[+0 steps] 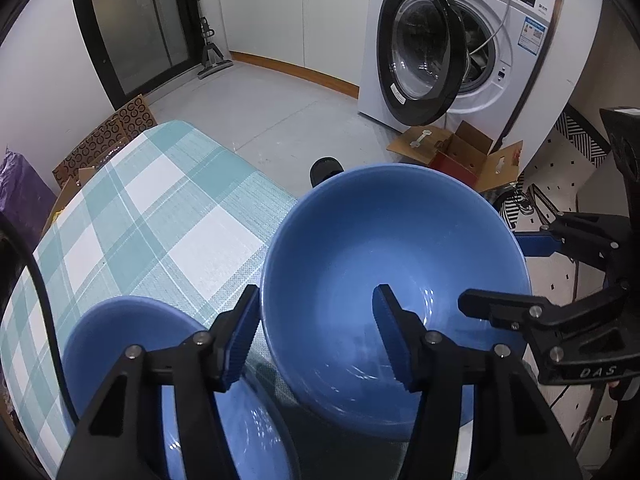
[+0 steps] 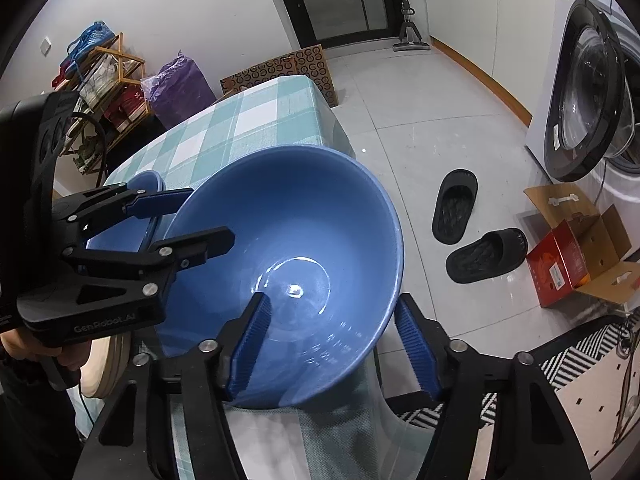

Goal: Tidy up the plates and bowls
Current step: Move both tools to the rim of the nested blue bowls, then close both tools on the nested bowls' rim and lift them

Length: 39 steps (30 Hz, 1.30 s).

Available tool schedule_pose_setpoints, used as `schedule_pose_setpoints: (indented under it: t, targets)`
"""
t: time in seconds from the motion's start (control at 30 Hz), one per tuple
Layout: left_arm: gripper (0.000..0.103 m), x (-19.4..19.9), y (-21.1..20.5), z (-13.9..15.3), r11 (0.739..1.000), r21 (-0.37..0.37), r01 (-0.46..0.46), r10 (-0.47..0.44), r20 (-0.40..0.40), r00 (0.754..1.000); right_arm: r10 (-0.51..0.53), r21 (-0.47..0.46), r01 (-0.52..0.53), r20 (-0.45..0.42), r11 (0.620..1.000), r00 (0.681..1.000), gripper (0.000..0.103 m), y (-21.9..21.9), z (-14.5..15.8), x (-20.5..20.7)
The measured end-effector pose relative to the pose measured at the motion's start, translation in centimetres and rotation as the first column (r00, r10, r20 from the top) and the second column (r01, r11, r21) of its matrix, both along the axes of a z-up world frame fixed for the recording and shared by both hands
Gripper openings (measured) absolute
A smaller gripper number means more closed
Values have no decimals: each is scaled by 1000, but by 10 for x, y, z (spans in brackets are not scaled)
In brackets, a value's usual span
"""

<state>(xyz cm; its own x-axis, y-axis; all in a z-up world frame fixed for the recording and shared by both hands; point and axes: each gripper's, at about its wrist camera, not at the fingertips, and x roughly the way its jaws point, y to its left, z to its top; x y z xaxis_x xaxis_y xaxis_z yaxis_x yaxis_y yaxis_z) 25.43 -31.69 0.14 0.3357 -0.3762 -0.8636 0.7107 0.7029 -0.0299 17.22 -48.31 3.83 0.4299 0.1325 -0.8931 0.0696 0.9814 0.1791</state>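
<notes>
A large blue bowl stands on the checked tablecloth near the table's right edge. My left gripper straddles its left wall, one pad outside by the rim and the other inside, well off the wall. My right gripper straddles the opposite wall the same way, and a small gap shows at its outer pad. Both are open and neither presses on the bowl. A smaller blue bowl sits on the cloth left of the big one. Cream plates are stacked below the left gripper.
On the floor beyond the table edge lie two black slippers and an open cardboard box. A washing machine has its door swung open. A shoe rack and a purple bag stand behind the table.
</notes>
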Motion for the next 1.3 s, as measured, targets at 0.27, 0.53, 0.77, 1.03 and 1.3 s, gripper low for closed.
schedule_pose_setpoints:
  t: [0.27,0.53,0.77,1.03,1.3]
  targets:
    - [57,-9,-2,0,1000,19,25,-25,7,1000,-5,-11,5,-7,1000,1000,53,-1,0,-6]
    - [57,-16,-6,-5,998,54,38,-38,10,999,-14,-25,14,-13,1000,1000,43,-5,1,-15]
    - [42,-15,-3,-5,999,54,7,-8,19,1000,-34,-28,34,-11,999,999,32,-10,3,-19]
    - [28,-14,4,-4,999,39,-29,29,19,999,-53,-47,53,-1,998,999,23,-13,7,-21]
    - [23,-16,5,1,999,9,-38,37,22,999,-72,-58,73,17,996,997,19,-21,16,-25]
